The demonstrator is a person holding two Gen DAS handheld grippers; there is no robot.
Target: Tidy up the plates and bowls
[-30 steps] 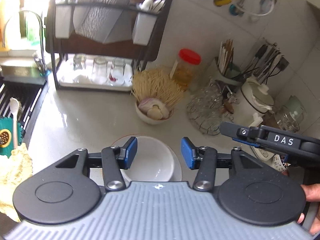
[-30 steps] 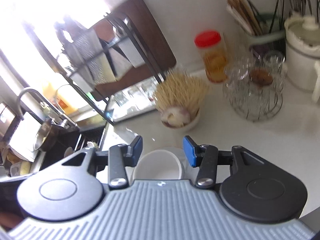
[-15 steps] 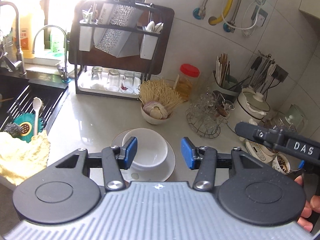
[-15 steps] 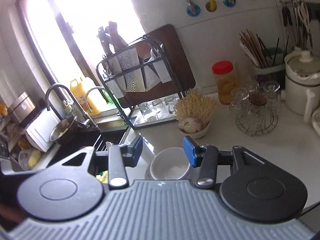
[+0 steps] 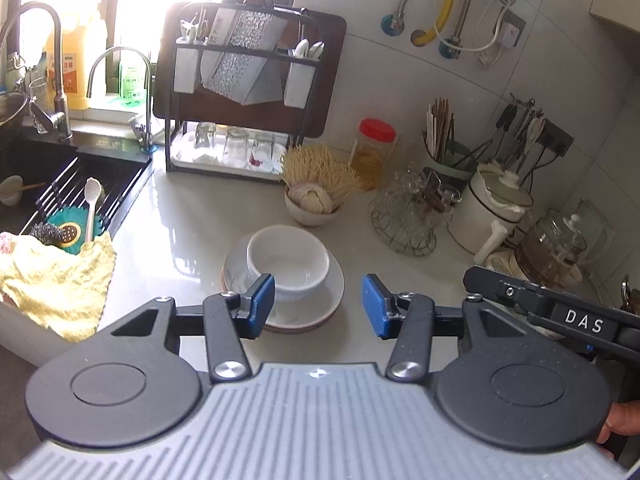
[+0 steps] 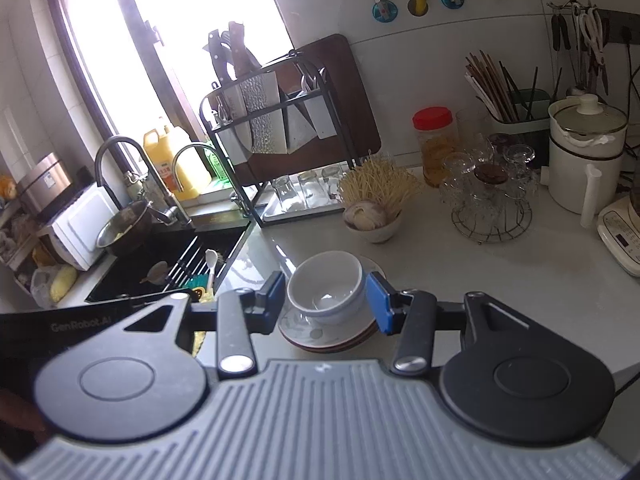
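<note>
The left gripper (image 5: 318, 306) is hovering with its jaws spread wide and nothing between them, above the near edge of the plates (image 5: 334, 284); the white bowl (image 5: 288, 262) is sitting on that stack on the countertop (image 5: 192, 232), with the small bowl of garlic (image 5: 312, 208) just beyond. In the right view, the right gripper (image 6: 326, 302) is gaping equally wide and gripping nothing, its blue pads flanking the white bowl (image 6: 326, 286) from above, and the bowl is resting on the plates (image 6: 316, 336), right of the sink (image 6: 168, 256)
</note>
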